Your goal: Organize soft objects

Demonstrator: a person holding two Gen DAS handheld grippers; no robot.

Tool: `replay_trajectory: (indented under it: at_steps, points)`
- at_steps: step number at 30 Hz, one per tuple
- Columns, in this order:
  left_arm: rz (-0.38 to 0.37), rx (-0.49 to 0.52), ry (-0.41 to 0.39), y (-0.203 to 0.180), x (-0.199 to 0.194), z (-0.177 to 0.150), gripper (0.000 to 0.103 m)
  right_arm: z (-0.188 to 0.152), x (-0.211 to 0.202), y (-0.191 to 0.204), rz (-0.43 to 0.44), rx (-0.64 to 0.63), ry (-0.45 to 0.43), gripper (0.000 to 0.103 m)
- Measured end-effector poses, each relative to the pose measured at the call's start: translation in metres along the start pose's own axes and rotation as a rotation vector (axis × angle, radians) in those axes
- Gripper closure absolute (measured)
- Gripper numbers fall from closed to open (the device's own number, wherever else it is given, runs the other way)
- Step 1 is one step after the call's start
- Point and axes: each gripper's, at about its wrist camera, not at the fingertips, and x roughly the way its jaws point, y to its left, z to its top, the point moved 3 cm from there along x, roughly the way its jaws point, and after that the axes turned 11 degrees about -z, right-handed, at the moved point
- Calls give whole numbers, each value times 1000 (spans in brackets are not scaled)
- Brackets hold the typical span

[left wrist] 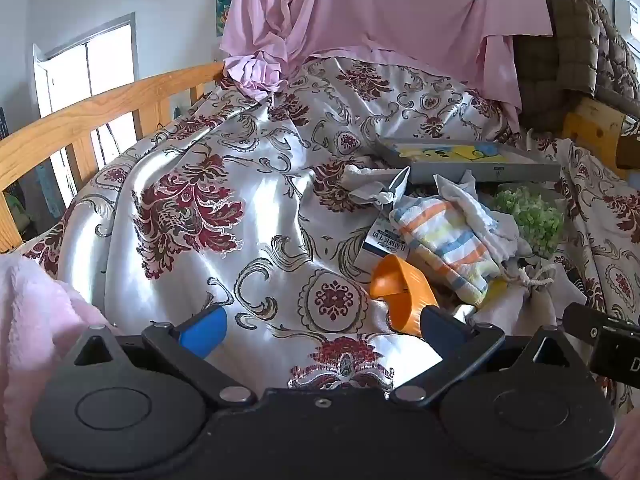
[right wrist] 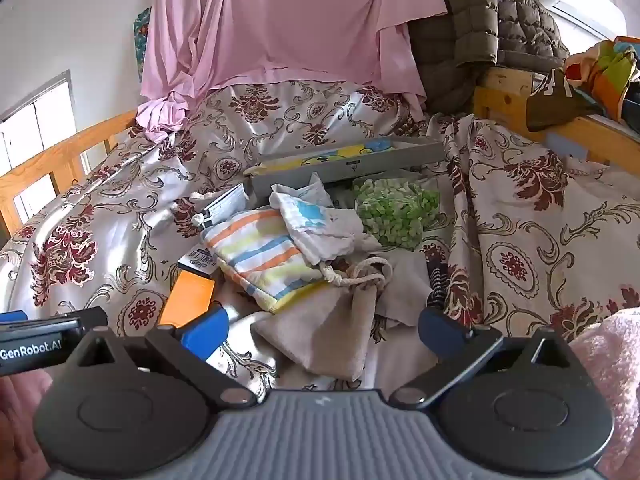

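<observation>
A pile of soft things lies on the patterned satin bedspread [left wrist: 248, 208]: a striped cloth [right wrist: 260, 256], a white cloth with a blue print [right wrist: 316, 220], a beige drawstring pouch [right wrist: 332, 332] and a clear bag of green pieces [right wrist: 396, 212]. The striped cloth [left wrist: 448, 240] and green bag [left wrist: 532, 216] sit right of my left gripper [left wrist: 324, 328], which is open over bare bedspread. My right gripper [right wrist: 324, 328] is open too, with the beige pouch low between its fingers, untouched.
An orange cup [left wrist: 400, 292] lies on its side by the left gripper's right finger. A flat grey box [right wrist: 348, 164] and small cartons lie behind the pile. Pink sheet [right wrist: 280, 32] and quilted jacket [right wrist: 480, 20] hang at the back. Wooden rail [left wrist: 92, 120] runs left.
</observation>
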Motion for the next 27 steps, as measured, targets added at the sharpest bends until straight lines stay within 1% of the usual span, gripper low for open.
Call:
replay_trajectory:
  at_steps: [27]
  points:
    - [2,4,-1,0,0,0,1,-1,2,0,1,-1,7,0]
